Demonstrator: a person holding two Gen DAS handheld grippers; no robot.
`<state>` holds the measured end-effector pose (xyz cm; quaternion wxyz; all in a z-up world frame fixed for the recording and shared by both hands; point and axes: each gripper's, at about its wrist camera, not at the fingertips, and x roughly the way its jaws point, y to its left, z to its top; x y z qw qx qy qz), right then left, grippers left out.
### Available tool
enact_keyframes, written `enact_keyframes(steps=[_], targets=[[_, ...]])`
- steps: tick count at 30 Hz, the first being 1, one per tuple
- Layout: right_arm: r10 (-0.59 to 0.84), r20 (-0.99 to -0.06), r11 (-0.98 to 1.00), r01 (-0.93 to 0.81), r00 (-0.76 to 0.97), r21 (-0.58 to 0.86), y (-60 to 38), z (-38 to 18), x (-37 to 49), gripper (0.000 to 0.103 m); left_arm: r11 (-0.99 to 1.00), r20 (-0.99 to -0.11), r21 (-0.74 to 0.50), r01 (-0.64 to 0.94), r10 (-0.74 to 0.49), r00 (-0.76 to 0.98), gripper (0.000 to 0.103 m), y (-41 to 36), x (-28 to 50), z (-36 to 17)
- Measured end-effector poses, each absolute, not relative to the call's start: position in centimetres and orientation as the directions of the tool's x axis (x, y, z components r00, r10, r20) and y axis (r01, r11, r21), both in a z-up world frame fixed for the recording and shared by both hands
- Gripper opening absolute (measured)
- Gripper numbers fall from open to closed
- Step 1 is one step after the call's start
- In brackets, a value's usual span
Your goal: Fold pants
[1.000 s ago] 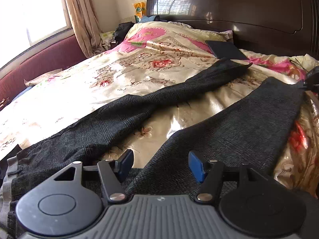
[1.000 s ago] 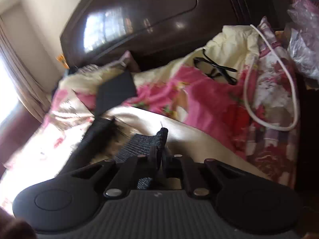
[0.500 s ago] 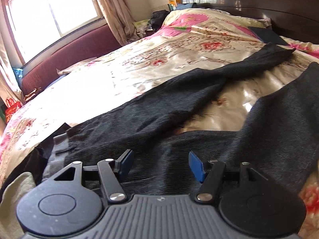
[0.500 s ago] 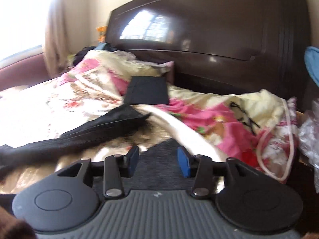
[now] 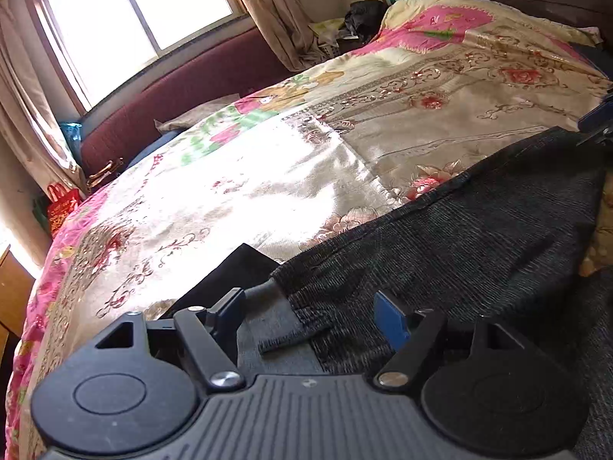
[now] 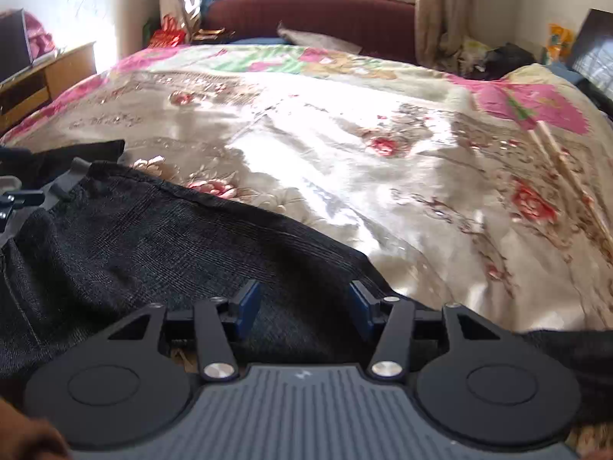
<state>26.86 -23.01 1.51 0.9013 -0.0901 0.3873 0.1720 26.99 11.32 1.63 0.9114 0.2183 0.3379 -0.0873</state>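
Bed with floral quilt (image 5: 268,176) under a sunlit window. Dark pants (image 5: 479,237) lie across its near side. Left tongs (image 5: 310,314) and right tongs (image 6: 304,306) — both opening, empty — hover over the fabric.

Each camera sits behind its hand-held gripper, angled down, close above the pants (image 5: 479,237). The left view faces across the bed (image 5: 268,176) toward the window (image 5: 130,27). The right view faces likewise. Both share pants, bed and window.
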Motion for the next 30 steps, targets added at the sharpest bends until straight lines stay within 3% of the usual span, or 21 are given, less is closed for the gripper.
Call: enact_keyframes(steps=[9, 12, 16, 17, 18, 19, 20, 23, 24, 30], targets=[[0.244, -0.840, 0.804, -0.585, 0.485, -0.104, -17.1, -2.1, 35.3, 0.058, 0.871, -0.779, 0.244, 0.427, -0.086, 0.622, 0.088, 14.0, 34.9, -0.8], [0.217, -0.861, 0.790, -0.601, 0.461, -0.123, -17.2, -3.9, 36.5, 0.064, 0.849, -0.811, 0.271, 0.454, -0.053, 0.583, 0.088, 14.4, 35.5, -2.6], [0.244, -0.863, 0.805, -0.589, 0.442, -0.074, -18.4, -4.1, 37.0, 0.063, 0.868, -0.815, 0.250, 0.429, -0.051, 0.578, 0.090, 14.5, 35.7, -3.6], [0.239, -0.866, 0.808, -0.584, 0.439, -0.073, -18.4, -4.1, 37.0, 0.054, 0.873, -0.811, 0.251, 0.419, -0.047, 0.583, 0.087, 14.5, 35.6, -3.5], [0.236, -0.870, 0.813, -0.578, 0.434, -0.067, -18.4, -4.2, 36.9, 0.037, 0.871, -0.805, 0.265, 0.415, -0.037, 0.592, 0.081, 14.3, 35.4, -3.5], [0.240, -0.875, 0.821, -0.569, 0.421, -0.048, -18.4, -4.0, 36.9, 0.027, 0.866, -0.801, 0.281, 0.414, -0.026, 0.599, 0.076, 14.1, 35.1, -3.4], [0.246, -0.878, 0.826, -0.563, 0.411, -0.032, -18.4, -3.8, 36.7, 0.008, 0.859, -0.799, 0.298, 0.417, -0.015, 0.602, 0.067, 13.9, 34.8, -3.1], [0.224, -0.874, 0.837, -0.545, 0.431, -0.055, -17.7, -2.6, 35.9, 0.005, 0.845, -0.789, 0.327, 0.424, -0.003, 0.615, 0.051, 13.7, 34.2, -2.2], [0.215, -0.866, 0.836, -0.543, 0.451, -0.075, -17.5, -1.9, 35.5, 0.005, 0.841, -0.778, 0.351, 0.412, 0.017, 0.629, 0.029, 13.7, 33.9, -1.8], [0.277, -0.771, 0.854, -0.515, 0.574, -0.077, -18.4, 5.6, 31.4, 0.005, 0.870, -0.721, 0.327, 0.368, -0.022, 0.692, 0.026, 15.1, 30.4, 3.6]])
